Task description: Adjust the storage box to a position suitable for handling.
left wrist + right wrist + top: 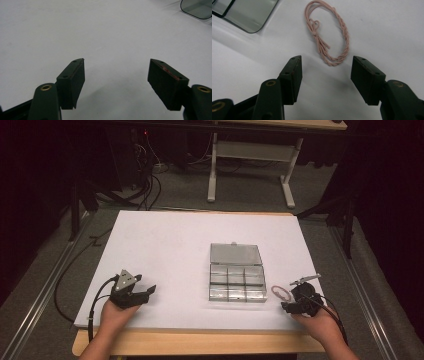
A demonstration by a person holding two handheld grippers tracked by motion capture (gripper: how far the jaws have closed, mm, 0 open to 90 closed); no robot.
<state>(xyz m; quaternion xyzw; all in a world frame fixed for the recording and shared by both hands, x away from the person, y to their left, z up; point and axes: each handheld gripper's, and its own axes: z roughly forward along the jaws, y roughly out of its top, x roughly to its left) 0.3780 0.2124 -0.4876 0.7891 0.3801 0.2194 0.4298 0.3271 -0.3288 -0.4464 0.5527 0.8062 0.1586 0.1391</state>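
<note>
Pink cord loop (328, 35) waiting just ahead of the right tongs (325, 70)

It lies on the white surface (165, 250) at the box's (236, 272) 4 o'clock, so the spread right tongs look lined up to grab it; left tongs (116, 75), also spread, idle at 8 o'clock.

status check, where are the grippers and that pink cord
Both grippers open: left gripper over bare table, right gripper just short of pink cord. Cord loose beside the clear box. Nothing in the way.
</note>
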